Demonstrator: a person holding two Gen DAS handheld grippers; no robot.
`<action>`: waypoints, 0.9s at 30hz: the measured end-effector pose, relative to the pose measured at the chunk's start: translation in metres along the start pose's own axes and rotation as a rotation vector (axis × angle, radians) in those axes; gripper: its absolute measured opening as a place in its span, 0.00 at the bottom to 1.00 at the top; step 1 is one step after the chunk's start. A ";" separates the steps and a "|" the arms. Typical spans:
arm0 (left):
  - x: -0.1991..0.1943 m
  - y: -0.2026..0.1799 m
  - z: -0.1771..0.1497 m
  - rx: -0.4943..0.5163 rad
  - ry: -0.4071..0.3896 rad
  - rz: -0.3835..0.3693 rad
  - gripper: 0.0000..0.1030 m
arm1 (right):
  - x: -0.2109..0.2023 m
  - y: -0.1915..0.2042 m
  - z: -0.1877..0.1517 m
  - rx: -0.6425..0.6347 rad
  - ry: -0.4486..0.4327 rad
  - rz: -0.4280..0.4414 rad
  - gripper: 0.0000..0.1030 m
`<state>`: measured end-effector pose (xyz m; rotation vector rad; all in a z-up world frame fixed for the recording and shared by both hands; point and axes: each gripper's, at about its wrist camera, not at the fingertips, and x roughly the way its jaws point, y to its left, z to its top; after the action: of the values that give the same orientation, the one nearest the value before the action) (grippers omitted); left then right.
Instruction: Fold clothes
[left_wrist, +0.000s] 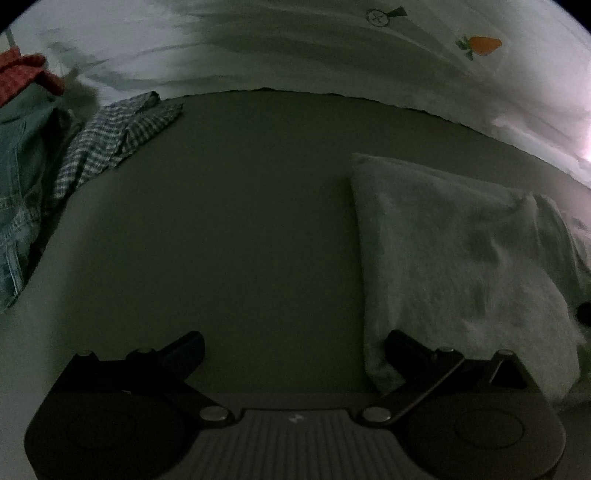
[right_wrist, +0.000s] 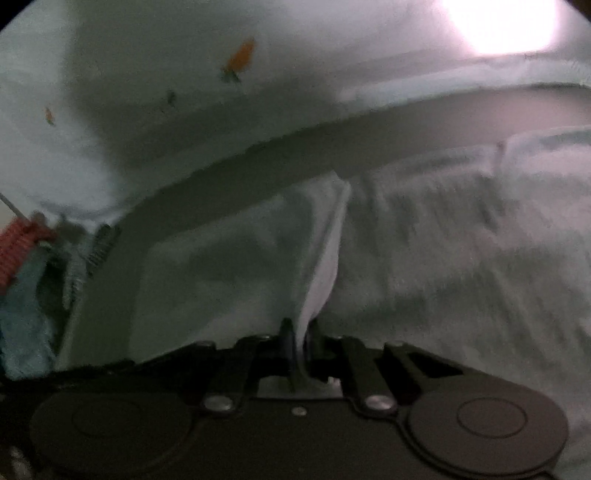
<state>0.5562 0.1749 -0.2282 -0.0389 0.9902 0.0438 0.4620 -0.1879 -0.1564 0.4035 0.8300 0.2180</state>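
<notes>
A pale fleecy garment (left_wrist: 461, 251) lies partly folded on the dark table at the right of the left wrist view. My left gripper (left_wrist: 293, 349) is open and empty, low over the table, its right finger (left_wrist: 402, 345) at the garment's near left corner. In the right wrist view my right gripper (right_wrist: 299, 328) is shut on a raised fold of the same pale garment (right_wrist: 325, 258), lifting its edge above the rest of the cloth (right_wrist: 461, 258). That view is blurred.
A checked shirt (left_wrist: 118, 144), denim clothing (left_wrist: 22, 177) and a red knit item (left_wrist: 22, 74) are piled at the table's left. A white cloth with carrot prints (left_wrist: 480, 46) hangs behind the table's far edge. Bare table (left_wrist: 240, 221) lies between pile and garment.
</notes>
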 end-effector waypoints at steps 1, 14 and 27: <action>0.000 0.000 -0.001 0.007 -0.008 -0.002 1.00 | -0.012 0.001 0.004 0.021 -0.033 0.024 0.06; 0.000 -0.001 -0.004 0.014 -0.025 0.009 1.00 | -0.009 -0.014 -0.018 -0.057 0.015 -0.217 0.46; -0.041 -0.016 0.008 -0.047 -0.098 0.029 1.00 | -0.093 -0.075 -0.038 0.101 -0.129 -0.301 0.90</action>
<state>0.5408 0.1583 -0.1893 -0.0651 0.8921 0.0948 0.3742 -0.2774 -0.1492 0.3783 0.7659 -0.1284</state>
